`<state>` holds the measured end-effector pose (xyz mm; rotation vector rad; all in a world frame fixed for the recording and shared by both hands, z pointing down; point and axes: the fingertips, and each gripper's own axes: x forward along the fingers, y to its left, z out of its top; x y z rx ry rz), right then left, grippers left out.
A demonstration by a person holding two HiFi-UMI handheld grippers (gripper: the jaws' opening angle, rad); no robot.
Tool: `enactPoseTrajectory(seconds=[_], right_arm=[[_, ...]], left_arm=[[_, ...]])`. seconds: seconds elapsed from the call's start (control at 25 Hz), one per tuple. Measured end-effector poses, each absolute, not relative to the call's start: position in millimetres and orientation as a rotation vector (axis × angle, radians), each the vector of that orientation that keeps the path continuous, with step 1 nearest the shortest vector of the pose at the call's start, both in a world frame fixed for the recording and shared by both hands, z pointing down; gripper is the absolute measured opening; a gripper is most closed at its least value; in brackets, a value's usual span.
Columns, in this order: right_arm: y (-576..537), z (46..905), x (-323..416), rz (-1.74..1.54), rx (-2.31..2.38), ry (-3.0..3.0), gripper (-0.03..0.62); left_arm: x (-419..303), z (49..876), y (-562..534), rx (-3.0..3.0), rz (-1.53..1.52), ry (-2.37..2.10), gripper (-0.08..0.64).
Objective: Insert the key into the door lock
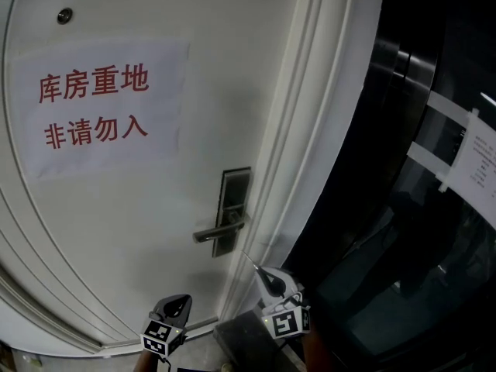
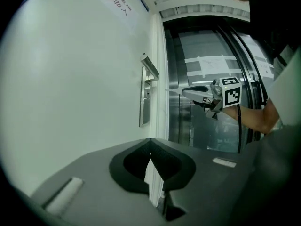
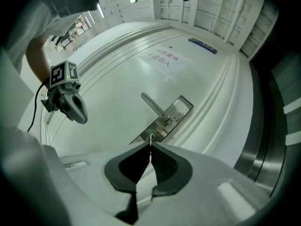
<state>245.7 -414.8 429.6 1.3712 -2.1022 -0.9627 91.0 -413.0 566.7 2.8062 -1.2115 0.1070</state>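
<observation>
The white door (image 1: 116, 223) carries a steel lock plate (image 1: 232, 200) with a lever handle (image 1: 219, 232). My right gripper (image 1: 269, 275) is shut on a thin metal key (image 1: 250, 261), which points at the door frame just right of and below the plate. In the right gripper view the key (image 3: 150, 139) sticks out past the closed jaws (image 3: 150, 146) toward the lower end of the plate (image 3: 176, 108), apart from it. My left gripper (image 1: 176, 308) hangs lower left with its jaws together and nothing in them (image 2: 150, 142). From it I see the right gripper (image 2: 193, 93) and the plate (image 2: 144, 102).
A paper sign with red characters (image 1: 97, 107) is stuck on the door, with a peephole (image 1: 64, 15) above it. Right of the white door frame (image 1: 310, 130) stand dark metal lift doors (image 1: 411, 161) with a taped notice (image 1: 477, 157).
</observation>
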Motion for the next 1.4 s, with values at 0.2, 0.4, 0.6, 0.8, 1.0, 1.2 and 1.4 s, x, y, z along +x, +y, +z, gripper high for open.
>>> enactPoseTrajectory(seconds=[0.2,0.4,0.6,0.8,1.0,1.2,1.4], right_arm=[[-428,429,237,-1.110,1.290,-1.940,0.011],[-440,432,228,-1.208,1.227,-1.842,0.010],[-452,436,225,-1.294,1.184,-1.704,0.011],[-461,436,222,-1.324,1.162,-1.661,0.011],[-469,436,222,-1.370,1.133,-1.600,0.010],[-476,437,222,-1.376,1.118,-1.585,0.011],[-481,439,223,-1.370,1.109,-1.581,0.011]], left_arm=[[86,569,-412,2.789,0.124,-1.241,0.002],[79,567,-416,2.769,0.121,-1.283,0.002],[73,568,-419,2.753,0.124,-1.316,0.002],[70,567,-423,2.744,0.116,-1.338,0.002],[70,565,-427,2.738,0.103,-1.353,0.002],[69,564,-429,2.730,0.091,-1.368,0.002],[68,564,-430,2.720,0.089,-1.380,0.002]])
